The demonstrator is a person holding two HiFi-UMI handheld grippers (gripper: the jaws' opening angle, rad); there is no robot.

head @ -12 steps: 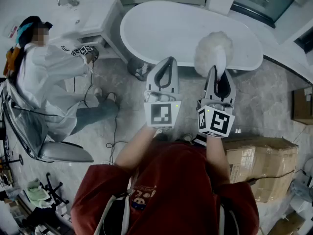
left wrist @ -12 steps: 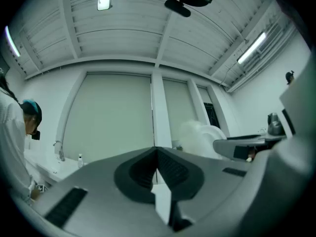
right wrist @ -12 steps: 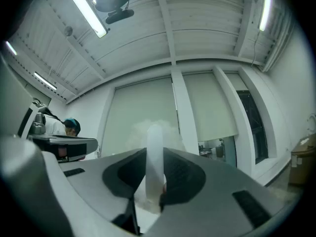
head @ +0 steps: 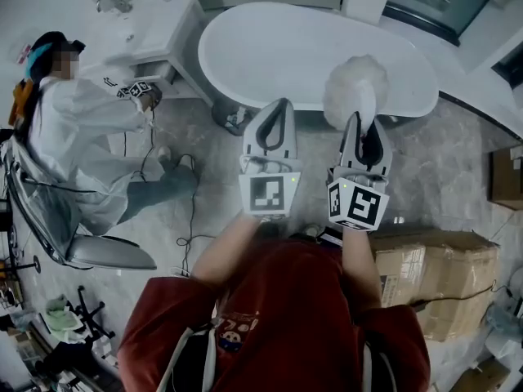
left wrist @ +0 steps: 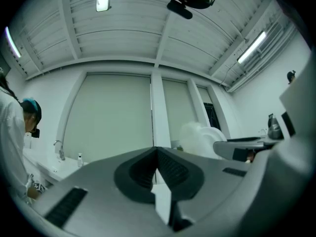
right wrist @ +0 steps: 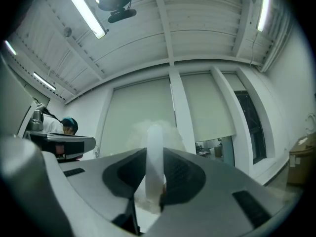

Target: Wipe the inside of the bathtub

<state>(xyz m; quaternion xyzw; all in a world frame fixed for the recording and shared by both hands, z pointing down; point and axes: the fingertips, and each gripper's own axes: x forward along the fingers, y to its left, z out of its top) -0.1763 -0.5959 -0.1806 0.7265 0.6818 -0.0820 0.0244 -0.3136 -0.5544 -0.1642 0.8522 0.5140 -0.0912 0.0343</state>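
The white oval bathtub (head: 278, 47) stands on the marble floor ahead of me, seen from above in the head view. My right gripper (head: 365, 121) is shut on the white handle (right wrist: 154, 154) of a fluffy white duster (head: 355, 84), whose head hangs over the tub's near rim. The duster's fluff (right wrist: 148, 132) rises past the jaws in the right gripper view. My left gripper (head: 282, 103) is held beside it, just short of the tub, shut with nothing between its jaws (left wrist: 156, 149). Both grippers point up at the ceiling. The duster (left wrist: 200, 135) also shows in the left gripper view.
A person in a white coat (head: 73, 129) sits at the left by a white vanity with a sink (head: 155, 31). A chair (head: 49, 219) and a floor cable (head: 192, 219) lie near them. Cardboard boxes (head: 441, 276) stand at my right.
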